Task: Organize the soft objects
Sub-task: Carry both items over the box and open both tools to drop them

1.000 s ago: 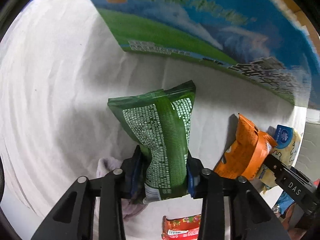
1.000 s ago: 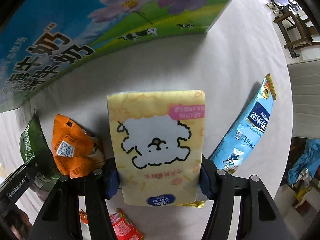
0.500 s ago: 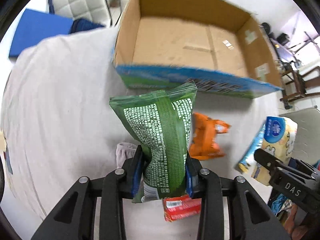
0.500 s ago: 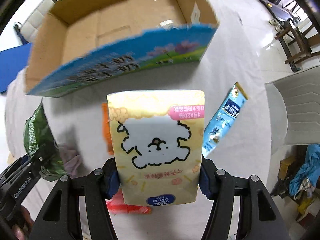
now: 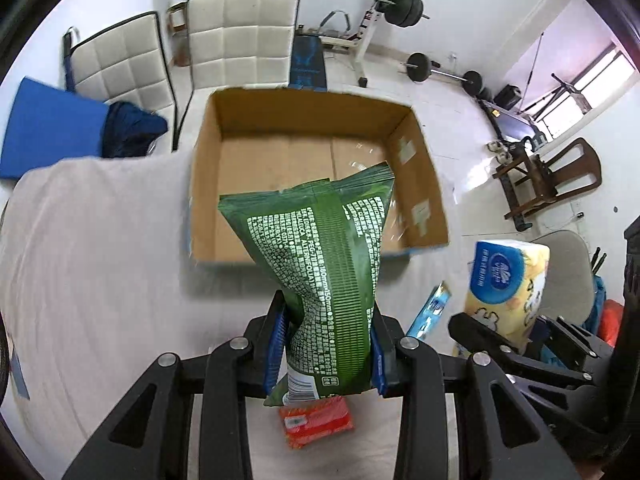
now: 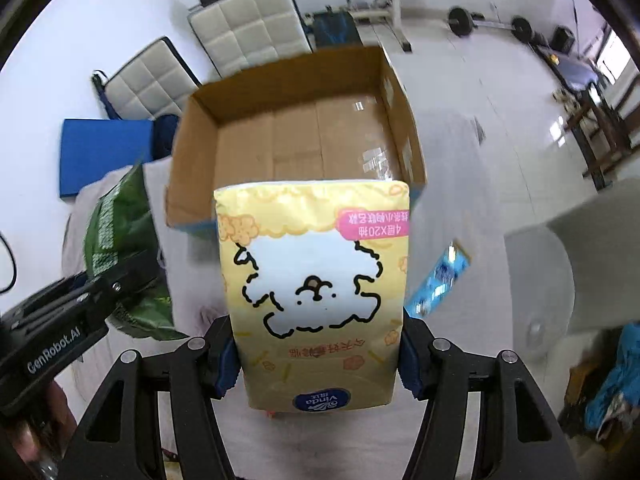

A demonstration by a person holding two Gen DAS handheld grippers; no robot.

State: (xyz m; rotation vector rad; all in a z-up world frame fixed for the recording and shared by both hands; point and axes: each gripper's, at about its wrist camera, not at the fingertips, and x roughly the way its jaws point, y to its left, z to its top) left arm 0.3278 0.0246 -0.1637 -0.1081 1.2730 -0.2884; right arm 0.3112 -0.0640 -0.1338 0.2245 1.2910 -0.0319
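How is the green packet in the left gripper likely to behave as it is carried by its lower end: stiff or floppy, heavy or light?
The green packet probably counts as floppy: it pinches to a waist where the left gripper squeezes it. It seems fairly light, since its free upper end stands above the jaws without sagging. Its glossy film may be slippery, so a firm grip looks sensible.

Blue sachet [image 6: 444,276] blurred, red packet [image 5: 316,424] partly hidden by green pack [image 5: 320,272]
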